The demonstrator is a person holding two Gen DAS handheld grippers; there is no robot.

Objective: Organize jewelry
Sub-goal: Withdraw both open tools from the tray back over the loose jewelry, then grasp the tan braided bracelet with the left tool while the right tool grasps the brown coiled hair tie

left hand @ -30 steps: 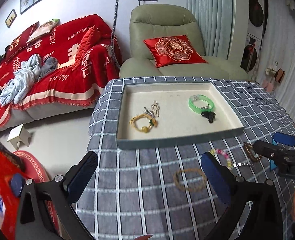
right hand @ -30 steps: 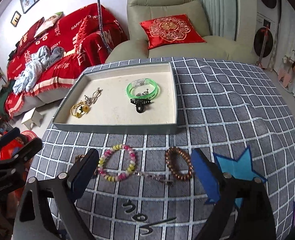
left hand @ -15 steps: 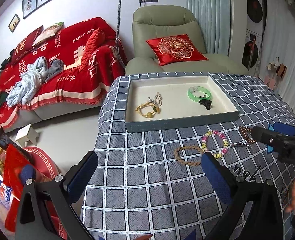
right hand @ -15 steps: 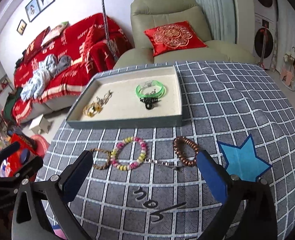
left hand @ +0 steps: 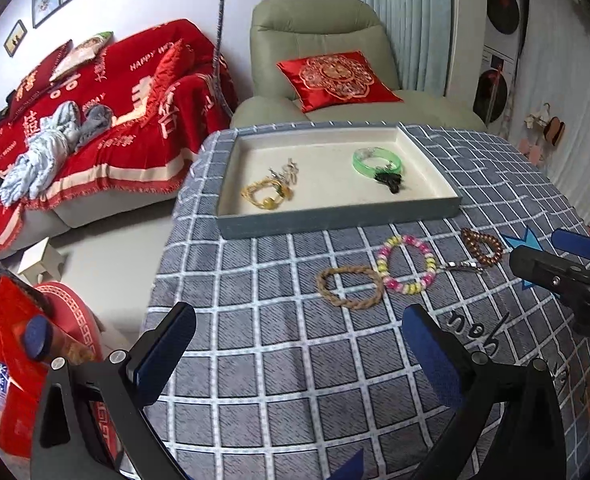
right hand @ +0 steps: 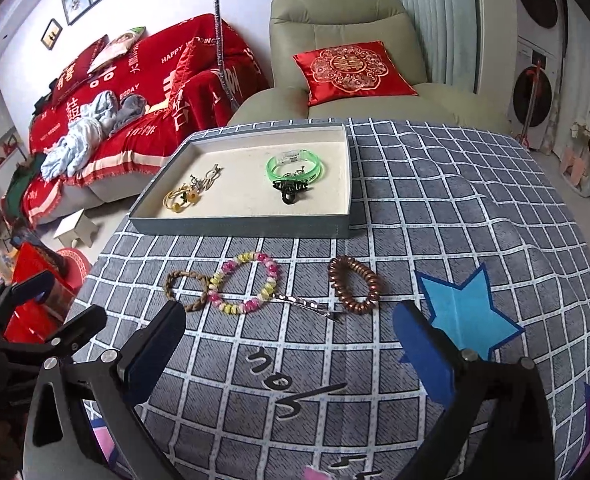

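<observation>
A grey tray (left hand: 335, 218) (right hand: 239, 226) holds a green bangle (left hand: 377, 161) (right hand: 295, 166), a black hair claw (left hand: 391, 181) (right hand: 289, 190), a yellow bracelet (left hand: 265, 196) (right hand: 181, 199) and a silver piece (right hand: 207, 178). In front of it on the checked cloth lie a braided brown bracelet (left hand: 349, 286) (right hand: 187, 290), a pink-yellow bead bracelet (left hand: 405, 264) (right hand: 247, 282), a silver hair clip (right hand: 309, 304) and a copper coil bracelet (left hand: 483, 246) (right hand: 355, 284). My left gripper (left hand: 295, 354) and right gripper (right hand: 287, 354) are open, empty, short of the bracelets.
The table's left edge drops to the floor, with a red bag (left hand: 19, 364) below. A green armchair with a red cushion (right hand: 351, 66) stands behind the table, a red-covered sofa (left hand: 95, 120) to the left. Blue star print (right hand: 461, 316) marks the cloth at right.
Both grippers have pulled back and risen from the tray, so more of the cloth and all the loose bracelets show. Both stay open and empty.
</observation>
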